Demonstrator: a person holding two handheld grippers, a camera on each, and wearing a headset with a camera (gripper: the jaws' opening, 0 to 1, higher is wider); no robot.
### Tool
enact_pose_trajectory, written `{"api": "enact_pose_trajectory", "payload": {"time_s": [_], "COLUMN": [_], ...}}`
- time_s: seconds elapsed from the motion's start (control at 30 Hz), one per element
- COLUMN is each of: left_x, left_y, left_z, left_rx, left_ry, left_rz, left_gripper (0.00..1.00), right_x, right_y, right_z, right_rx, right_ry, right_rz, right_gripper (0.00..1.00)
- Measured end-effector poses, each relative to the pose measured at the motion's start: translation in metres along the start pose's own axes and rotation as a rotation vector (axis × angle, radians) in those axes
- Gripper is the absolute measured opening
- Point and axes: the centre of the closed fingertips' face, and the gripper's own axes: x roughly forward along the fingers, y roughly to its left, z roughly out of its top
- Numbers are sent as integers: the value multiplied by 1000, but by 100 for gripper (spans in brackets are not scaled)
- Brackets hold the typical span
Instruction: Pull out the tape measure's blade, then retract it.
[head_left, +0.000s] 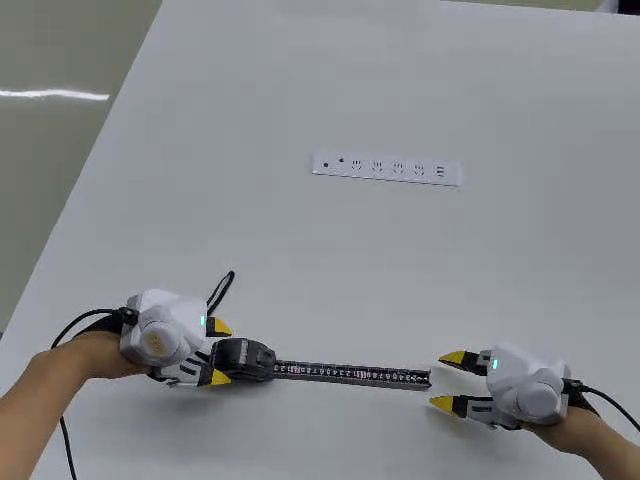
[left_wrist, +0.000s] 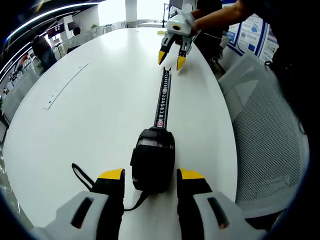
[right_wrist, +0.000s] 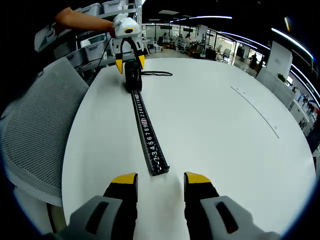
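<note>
White table (head_left: 400, 90) bears a black tape measure (head_left: 245, 359), numbered blade (head_left: 350, 373) extended.

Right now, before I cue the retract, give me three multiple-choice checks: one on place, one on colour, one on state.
1. Where does the free end of the blade lie relative to the right gripper?
A) clamped in its jaws
B) on the table just ahead of its tips
C) behind it
2. What colour is the tape measure case?
A) black
B) red
C) white
3. The right gripper is:
A) shut on the blade
B) shut, empty
C) open
B: the end rests on the table short of the yellow tips.
A: the case is black.
C: its jaws stand apart, nothing between them.
</note>
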Motion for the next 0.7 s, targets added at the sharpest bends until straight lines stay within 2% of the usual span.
{"api": "enact_pose_trajectory", "payload": {"time_s": [0.17,0.4,0.6,0.7], "left_x": [-4,-10,-18,-20], "left_y": [-3,-7,-14,-18], "left_z": [0,-4,-3,-3], "left_rx": [-21,-95,-173,-192], "left_ry": [-18,-52,-101,-118], "left_rz": [10,43,79,89], "left_gripper": [39,45,49,51], "right_x": [-3,-10,-16,-18], "right_y": [2,6,9,11], "right_z": [0,1,3,5], "right_rx": [24,66,102,116], "right_ry": [2,4,-6,-7], "right_rz": [-14,-38,-65,-75], "right_gripper": [39,44,48,51]}}
